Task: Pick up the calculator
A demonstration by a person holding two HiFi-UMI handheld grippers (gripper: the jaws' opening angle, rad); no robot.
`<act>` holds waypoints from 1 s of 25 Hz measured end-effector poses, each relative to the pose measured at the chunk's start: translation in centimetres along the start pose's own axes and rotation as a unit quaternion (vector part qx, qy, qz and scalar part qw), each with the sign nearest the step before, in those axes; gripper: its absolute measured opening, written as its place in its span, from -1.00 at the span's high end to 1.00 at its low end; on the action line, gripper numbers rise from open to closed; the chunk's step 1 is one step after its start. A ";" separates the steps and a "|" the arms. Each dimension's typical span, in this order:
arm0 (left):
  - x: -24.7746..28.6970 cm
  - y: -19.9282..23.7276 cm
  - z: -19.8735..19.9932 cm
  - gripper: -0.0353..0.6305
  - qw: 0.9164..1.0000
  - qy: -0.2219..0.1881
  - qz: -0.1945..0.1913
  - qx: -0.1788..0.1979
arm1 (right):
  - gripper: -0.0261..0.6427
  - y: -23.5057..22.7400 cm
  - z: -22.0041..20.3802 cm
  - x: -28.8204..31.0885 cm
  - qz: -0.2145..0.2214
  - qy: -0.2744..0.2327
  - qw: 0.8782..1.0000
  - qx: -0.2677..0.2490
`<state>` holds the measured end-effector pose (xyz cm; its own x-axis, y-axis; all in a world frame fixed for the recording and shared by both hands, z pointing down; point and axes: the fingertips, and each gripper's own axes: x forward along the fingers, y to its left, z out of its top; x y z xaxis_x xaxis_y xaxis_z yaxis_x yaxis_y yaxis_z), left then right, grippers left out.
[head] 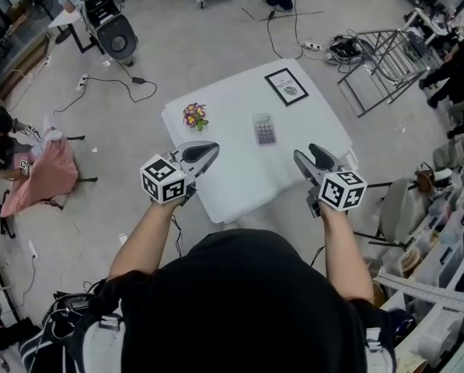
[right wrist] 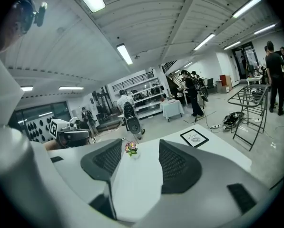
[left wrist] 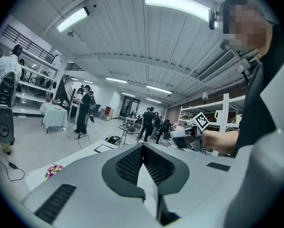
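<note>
The left gripper [left wrist: 142, 147] has its jaws drawn together at the tips with nothing between them, while the right gripper [right wrist: 141, 143] holds its jaws apart and empty, only bare tabletop showing in the gap. Both hover over the near edge of the white table [head: 232, 169], well apart from each other. The calculator [head: 264, 128] lies flat near the table's middle, beyond and between the two grippers, touched by neither. A small bunch of flowers [head: 194, 116] stands to its left, and a framed picture [head: 286, 86] lies at the far corner.
</note>
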<state>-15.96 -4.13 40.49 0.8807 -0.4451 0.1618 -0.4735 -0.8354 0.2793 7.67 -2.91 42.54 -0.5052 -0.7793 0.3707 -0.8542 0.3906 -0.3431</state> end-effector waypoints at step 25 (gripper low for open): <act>0.5 3.2 0.2 0.84 0.999 0.005 0.038 -0.009 | 0.25 -1.7 2.4 5.6 0.042 0.006 0.999 -0.003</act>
<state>-17.08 -7.11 41.28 0.8419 -0.5040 0.1931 -0.5396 -0.7930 0.2830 6.55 -9.08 43.15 -0.5768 -0.7375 0.3512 -0.8092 0.4574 -0.3687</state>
